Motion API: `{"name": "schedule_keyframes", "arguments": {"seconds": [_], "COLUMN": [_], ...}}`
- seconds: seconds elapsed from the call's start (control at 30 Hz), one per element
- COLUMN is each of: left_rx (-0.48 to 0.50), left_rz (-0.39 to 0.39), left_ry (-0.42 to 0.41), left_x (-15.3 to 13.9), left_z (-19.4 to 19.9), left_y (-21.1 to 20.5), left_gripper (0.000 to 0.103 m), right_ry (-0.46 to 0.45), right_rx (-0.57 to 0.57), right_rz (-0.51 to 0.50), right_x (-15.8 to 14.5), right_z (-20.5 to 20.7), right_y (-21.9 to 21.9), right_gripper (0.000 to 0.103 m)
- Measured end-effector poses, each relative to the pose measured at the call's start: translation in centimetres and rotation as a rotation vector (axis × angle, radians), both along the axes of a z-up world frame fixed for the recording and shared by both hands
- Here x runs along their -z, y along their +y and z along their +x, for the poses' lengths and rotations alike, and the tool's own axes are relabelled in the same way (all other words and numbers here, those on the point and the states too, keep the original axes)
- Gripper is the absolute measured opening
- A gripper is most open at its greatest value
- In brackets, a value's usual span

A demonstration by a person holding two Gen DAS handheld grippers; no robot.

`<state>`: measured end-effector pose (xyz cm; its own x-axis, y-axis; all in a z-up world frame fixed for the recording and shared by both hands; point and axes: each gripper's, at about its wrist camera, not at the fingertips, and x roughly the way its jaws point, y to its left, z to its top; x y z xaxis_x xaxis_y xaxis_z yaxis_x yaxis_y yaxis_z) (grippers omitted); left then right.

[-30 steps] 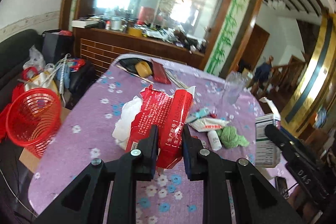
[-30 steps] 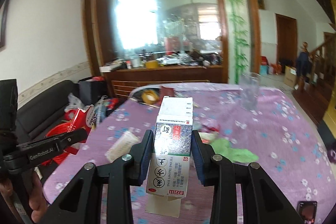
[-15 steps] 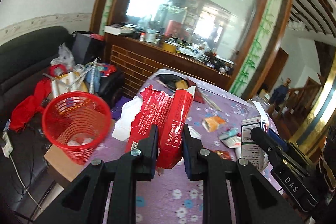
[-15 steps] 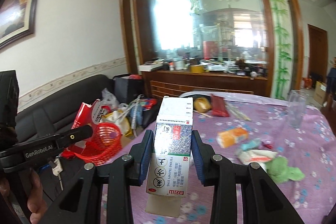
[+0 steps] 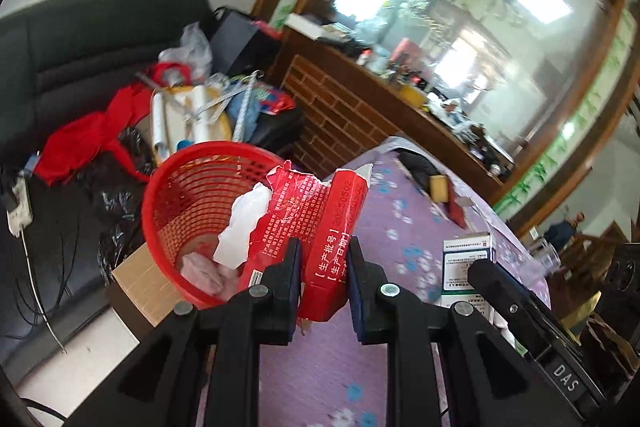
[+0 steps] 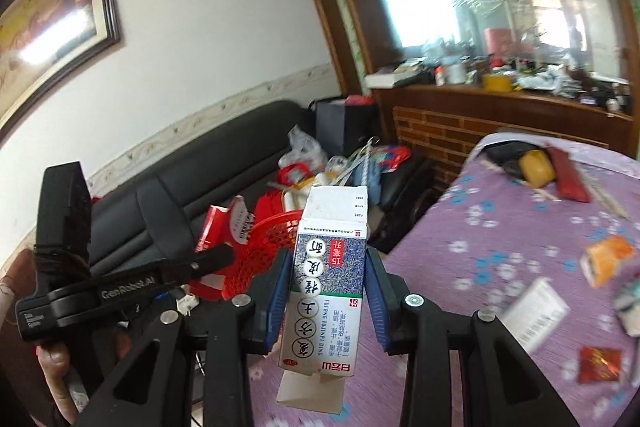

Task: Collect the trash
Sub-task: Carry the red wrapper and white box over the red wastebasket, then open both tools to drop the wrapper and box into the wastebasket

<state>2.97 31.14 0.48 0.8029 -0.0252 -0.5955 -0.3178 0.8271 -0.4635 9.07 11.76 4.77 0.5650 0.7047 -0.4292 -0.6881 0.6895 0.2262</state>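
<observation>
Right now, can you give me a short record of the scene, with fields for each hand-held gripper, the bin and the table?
left hand-held gripper: shut on a torn red packet, held near the bin
right hand-held gripper: shut on a white medicine box
bin: red basket beside the table, pink scraps inside
table: purple flowered cloth, an orange packet and other litter on it

My table [image 6: 500,227] has a purple cloth with little flowers. On it I see an orange packet [image 6: 606,259], a white box [image 6: 534,309], a small red wrapper [image 6: 600,363] and a yellow block [image 6: 536,163].
</observation>
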Motion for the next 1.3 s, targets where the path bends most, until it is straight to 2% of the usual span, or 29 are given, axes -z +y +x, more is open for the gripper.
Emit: {"name": "schedule_keyframes", "arguments": {"seconds": [0.1, 0.27, 0.43, 0.7, 0.87, 0.93, 0.97, 1.0, 1.03, 1.1, 1.3], "left_rx": [-0.048, -0.064, -0.085, -0.097, -0.096, -0.088, -0.081, -0.079, -0.076, -0.080, -0.080], "left_rz": [-0.018, -0.075, -0.118, -0.086, -0.035, -0.042, -0.042, -0.039, -0.030, -0.004, 0.049], "left_ry": [0.042, 0.082, 0.115, 0.130, 0.142, 0.154, 0.157, 0.160, 0.160, 0.139, 0.117], "left_x": [2.0, 5.1, 6.9, 7.4, 7.3, 7.5, 7.6, 7.6, 7.5, 7.1, 5.6], "left_z": [1.6, 4.0, 5.0, 5.6, 5.9, 6.1, 6.1, 6.1, 6.1, 5.8, 4.5], "left_y": [2.8, 6.0, 7.7, 8.9, 9.0, 9.1, 9.1, 9.0, 8.8, 8.4, 6.6], "left_gripper": [0.022, 0.022, 0.022, 0.022, 0.024, 0.028, 0.031, 0.040, 0.053, 0.068, 0.070], "right_ry": [0.044, 0.149, 0.235, 0.245, 0.298, 0.326, 0.339, 0.353, 0.365, 0.370, 0.355], "right_rx": [-0.034, -0.075, -0.096, -0.071, -0.072, -0.080, -0.087, -0.094, -0.106, -0.116, -0.120], "right_rz": [-0.007, -0.013, -0.036, -0.055, -0.007, 0.014, 0.031, 0.051, 0.074, 0.083, 0.106], "right_x": [1.1, 2.9, 4.8, 5.9, 6.2, 6.4, 6.4, 6.4, 6.4, 6.3, 4.6], "right_z": [2.0, 6.5, 9.8, 11.1, 12.5, 13.2, 13.3, 13.5, 13.6, 13.7, 12.5], "right_y": [3.6, 9.0, 12.5, 14.6, 14.7, 14.6, 14.5, 14.3, 14.2, 14.3, 12.1], "right_gripper": [0.039, 0.039, 0.039, 0.039, 0.041, 0.041, 0.048, 0.057, 0.059, 0.060, 0.060]}}
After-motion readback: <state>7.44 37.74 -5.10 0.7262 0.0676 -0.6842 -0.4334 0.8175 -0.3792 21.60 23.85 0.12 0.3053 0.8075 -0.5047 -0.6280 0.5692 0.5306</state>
